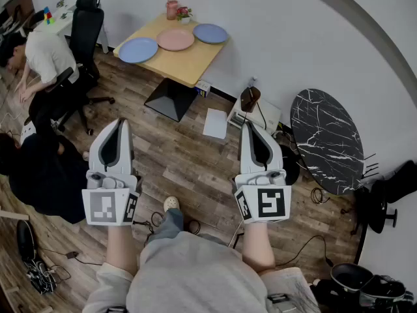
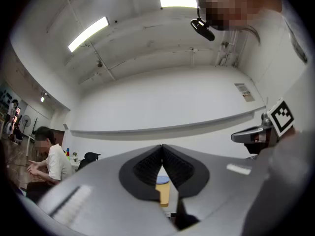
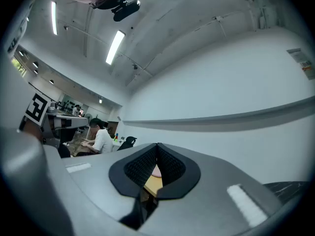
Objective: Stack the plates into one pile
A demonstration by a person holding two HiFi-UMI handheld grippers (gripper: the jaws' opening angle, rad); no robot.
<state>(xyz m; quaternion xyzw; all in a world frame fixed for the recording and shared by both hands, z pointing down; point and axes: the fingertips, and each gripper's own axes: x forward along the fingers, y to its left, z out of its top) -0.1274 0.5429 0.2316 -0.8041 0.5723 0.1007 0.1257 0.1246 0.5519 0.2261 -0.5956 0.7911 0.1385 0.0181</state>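
Note:
Three plates lie in a row on a wooden table [image 1: 186,60] across the room: a blue plate [image 1: 138,49] at the left, a pink plate [image 1: 175,40] in the middle, a second blue plate [image 1: 210,33] at the right. My left gripper [image 1: 120,121] and right gripper [image 1: 251,126] are held close to the body over the floor, far from the table, both shut and empty. In the left gripper view, the gripper [image 2: 162,146] points at a blue plate [image 2: 163,180]. Below the tips of the right gripper [image 3: 157,145] in its own view, the pink plate [image 3: 157,171] shows.
A pink jar [image 1: 172,8] and a small plant [image 1: 184,13] stand at the table's far edge. A seated person [image 1: 40,54] and a black office chair [image 1: 88,25] are at the left. A black marble round table [image 1: 326,139] stands at the right. Paper [image 1: 215,123] and cables lie on the floor.

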